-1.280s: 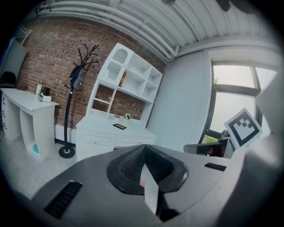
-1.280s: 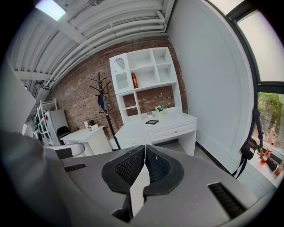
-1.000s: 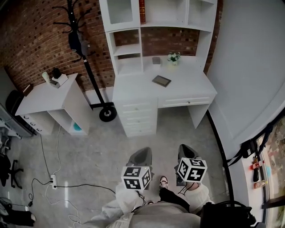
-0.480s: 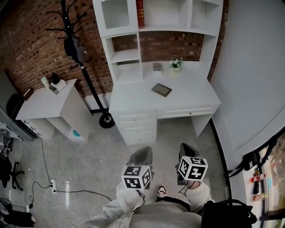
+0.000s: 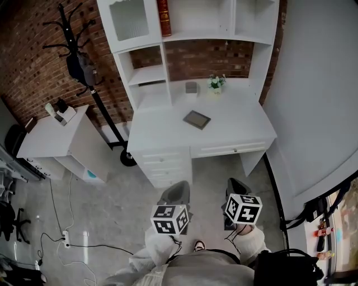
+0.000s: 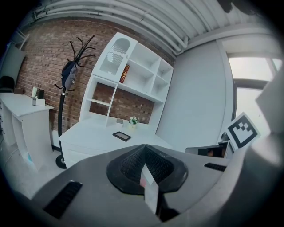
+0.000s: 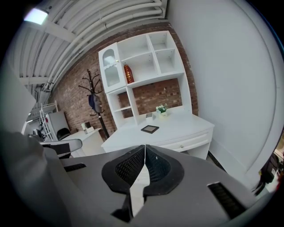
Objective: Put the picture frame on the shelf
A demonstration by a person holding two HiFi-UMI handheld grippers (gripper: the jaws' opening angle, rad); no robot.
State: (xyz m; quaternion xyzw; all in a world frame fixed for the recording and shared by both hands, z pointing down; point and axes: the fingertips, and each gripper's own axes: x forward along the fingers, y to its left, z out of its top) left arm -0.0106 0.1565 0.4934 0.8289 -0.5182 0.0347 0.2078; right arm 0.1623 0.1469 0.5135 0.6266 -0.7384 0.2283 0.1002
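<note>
The picture frame lies flat on the top of the white desk. It is near the middle of the surface and turned at an angle to the desk's front edge. Behind it, toward the brick wall, a small grey box and a small pot of flowers stand side by side, apart from the frame. The white shelf unit rises from the rear of the desk. A red book stands upright in one upper compartment (next to the compartment with a glazed door). To the left of the desk are a black coat rack and a low white side cabinet.

The left gripper has its jaws pressed together at the tips, with nothing between them. The right gripper is in the same condition. Both are held low, close to the person's body, well apart from the desk and aimed toward it.
</note>
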